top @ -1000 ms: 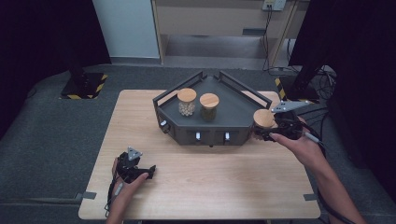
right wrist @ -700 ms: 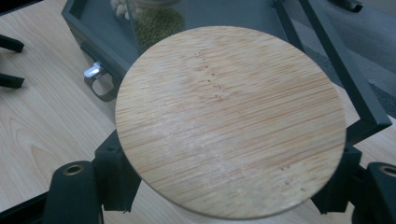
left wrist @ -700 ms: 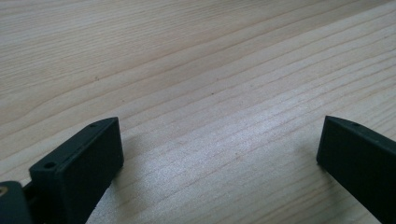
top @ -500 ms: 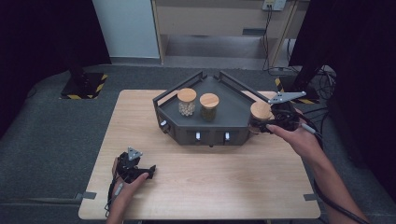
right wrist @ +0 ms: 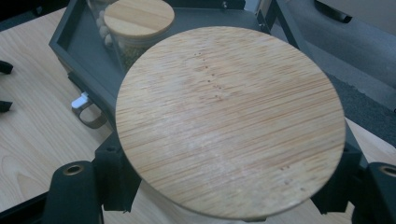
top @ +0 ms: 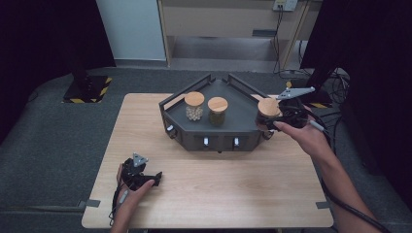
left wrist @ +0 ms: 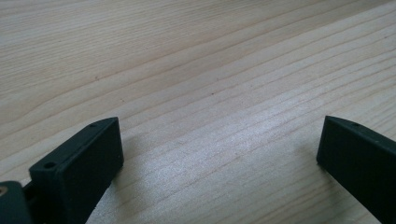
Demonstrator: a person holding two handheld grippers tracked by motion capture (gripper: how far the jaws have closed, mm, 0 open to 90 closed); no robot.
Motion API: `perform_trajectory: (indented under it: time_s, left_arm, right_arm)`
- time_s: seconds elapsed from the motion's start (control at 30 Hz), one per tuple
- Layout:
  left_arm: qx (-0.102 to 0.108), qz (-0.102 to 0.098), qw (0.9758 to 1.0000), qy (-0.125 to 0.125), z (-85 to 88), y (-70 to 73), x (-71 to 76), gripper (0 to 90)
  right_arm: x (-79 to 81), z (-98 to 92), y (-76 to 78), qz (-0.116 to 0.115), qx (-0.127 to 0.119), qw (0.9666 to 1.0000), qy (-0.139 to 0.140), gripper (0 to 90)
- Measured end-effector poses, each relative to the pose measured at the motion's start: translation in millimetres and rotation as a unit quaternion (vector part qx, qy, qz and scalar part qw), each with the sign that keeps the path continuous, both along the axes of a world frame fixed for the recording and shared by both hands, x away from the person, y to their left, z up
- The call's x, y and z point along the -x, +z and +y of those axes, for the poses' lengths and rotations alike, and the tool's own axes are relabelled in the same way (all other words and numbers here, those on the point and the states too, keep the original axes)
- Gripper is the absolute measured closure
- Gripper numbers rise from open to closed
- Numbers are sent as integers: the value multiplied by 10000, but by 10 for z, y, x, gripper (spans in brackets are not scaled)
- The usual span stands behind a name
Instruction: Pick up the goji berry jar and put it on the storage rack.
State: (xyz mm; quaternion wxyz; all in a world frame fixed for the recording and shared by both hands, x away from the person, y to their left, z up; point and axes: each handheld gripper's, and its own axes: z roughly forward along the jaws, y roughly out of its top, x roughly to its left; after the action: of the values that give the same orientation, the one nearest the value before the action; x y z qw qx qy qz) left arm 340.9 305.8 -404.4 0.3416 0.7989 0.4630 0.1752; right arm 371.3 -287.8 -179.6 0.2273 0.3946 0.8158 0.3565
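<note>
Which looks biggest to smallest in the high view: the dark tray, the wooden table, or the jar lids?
1. The light wooden table.
2. The dark grey angular tray.
3. The round wooden jar lids: white-filled jar's, green-filled jar's, and the one in the right gripper. They look alike, so no ranking.

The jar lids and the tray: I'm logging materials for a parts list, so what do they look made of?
The jar lids look like bamboo or light wood, unvarnished matte, with fine parallel grain. The tray looks like dark grey painted metal or plastic, with an even matte surface; which one is unclear.
</note>
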Motion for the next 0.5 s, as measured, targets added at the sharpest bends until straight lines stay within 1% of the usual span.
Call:
perform_trajectory:
  time_s: [0.3,0.5]
  left_arm:
    - [-1,1,10000,-1,0,1,0,0]
    - [-2,0,10000,-2,0,1,-1,0]
  right_arm:
    - [-132,57,54,-35,19,10000,4,261]
    - [-218,105,63,-8,39,10000,3,260]
